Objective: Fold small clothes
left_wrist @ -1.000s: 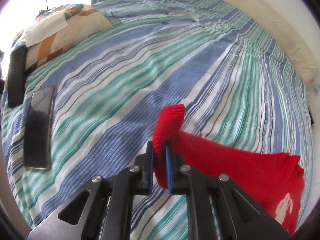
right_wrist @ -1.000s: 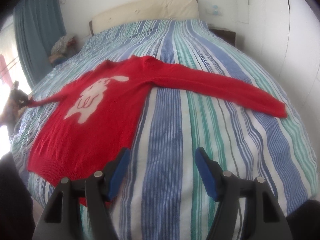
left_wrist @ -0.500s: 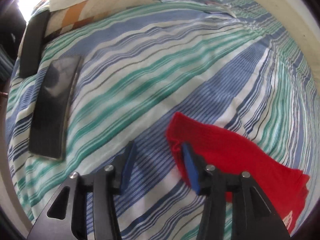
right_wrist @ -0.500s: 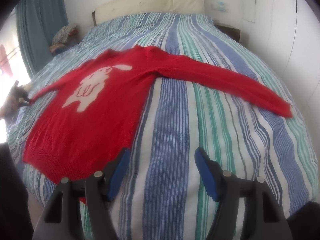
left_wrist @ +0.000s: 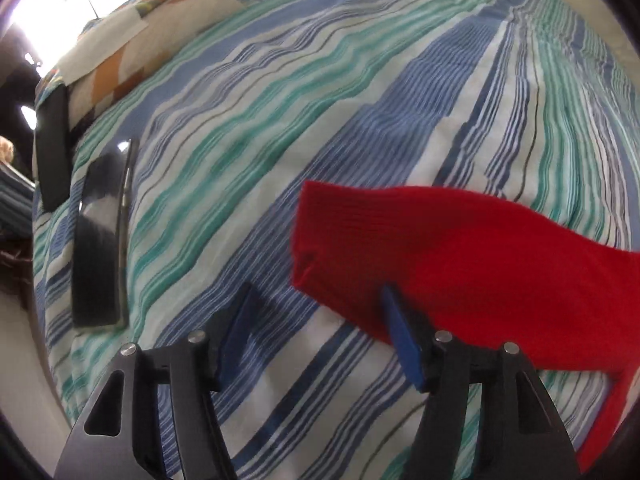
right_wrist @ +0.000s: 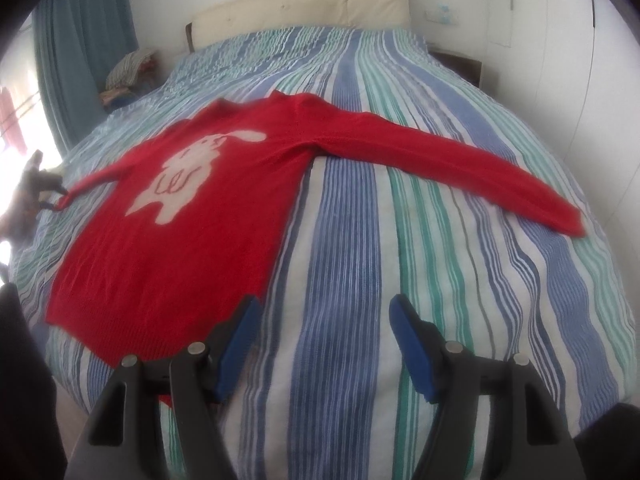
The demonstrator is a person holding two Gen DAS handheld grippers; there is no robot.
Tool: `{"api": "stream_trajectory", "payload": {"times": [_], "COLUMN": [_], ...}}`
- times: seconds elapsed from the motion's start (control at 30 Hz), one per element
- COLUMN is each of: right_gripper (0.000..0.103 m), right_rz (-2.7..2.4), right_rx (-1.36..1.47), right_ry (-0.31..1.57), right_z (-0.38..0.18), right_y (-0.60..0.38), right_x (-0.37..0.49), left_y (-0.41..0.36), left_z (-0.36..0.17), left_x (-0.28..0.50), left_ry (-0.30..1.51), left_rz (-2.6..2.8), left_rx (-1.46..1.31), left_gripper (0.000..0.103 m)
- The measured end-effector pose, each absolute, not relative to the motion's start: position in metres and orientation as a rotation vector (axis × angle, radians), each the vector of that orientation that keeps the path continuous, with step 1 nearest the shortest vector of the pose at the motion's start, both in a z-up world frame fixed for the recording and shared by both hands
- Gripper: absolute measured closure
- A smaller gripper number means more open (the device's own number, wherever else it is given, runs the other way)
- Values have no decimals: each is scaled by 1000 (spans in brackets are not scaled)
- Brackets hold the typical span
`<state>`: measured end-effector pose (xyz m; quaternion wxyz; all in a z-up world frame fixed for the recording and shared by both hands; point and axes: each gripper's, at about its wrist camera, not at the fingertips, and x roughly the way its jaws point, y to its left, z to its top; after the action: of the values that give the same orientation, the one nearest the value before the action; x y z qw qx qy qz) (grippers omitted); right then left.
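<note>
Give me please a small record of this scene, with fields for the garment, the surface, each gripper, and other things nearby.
garment: red sweater with a pale rabbit figure, spread flat, both sleeves out to the sides
surface: striped bed cover
left gripper: open, jaws just opened; left sleeve cuff lies free on the cover
right gripper: open, nothing between the jaws, near the sweater hem
nearby: two dark flat devices, patterned pillow

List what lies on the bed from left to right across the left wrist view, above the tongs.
Black flat device at the edge → dark glossy phone-like slab → bare striped bedspread → cuff of the red sweater sleeve → rest of the sleeve running off to the right.
</note>
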<state>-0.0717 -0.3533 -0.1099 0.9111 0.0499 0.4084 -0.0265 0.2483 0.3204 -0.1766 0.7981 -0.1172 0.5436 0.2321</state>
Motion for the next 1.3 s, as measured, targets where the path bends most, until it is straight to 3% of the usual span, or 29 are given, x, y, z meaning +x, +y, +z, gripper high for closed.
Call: {"api": "stream_trajectory", "payload": {"times": [0.07, 0.2, 0.33, 0.43, 0.6, 0.77, 1.3], "right_gripper": [36, 36, 36, 36, 36, 36, 29], "right_rz": [-66, -106, -134, -155, -183, -208, -256], "right_rx": [114, 137, 148, 140, 144, 160, 202], "right_ry": [831, 816, 808, 798, 779, 760, 766], "right_z": [-108, -104, -101, -98, -93, -88, -97], "right_y": [-356, -366, -371, -372, -379, -389, -403], "right_x": [-74, -74, -72, -71, -70, -75, -60], "left_y": [318, 293, 249, 209, 155, 147, 135], "left_z": [-170, -141, -109, -105, -136, -180, -191], "left_x": [235, 207, 170, 153, 134, 118, 112], "left_ry": [1137, 1080, 1016, 1013, 1060, 1142, 1084], "left_rz": [503, 387, 201, 41, -40, 48, 89], "left_rx": [-210, -123, -148, -227, -230, -201, -98], "left_gripper": [30, 28, 11, 8, 8, 8, 1]}}
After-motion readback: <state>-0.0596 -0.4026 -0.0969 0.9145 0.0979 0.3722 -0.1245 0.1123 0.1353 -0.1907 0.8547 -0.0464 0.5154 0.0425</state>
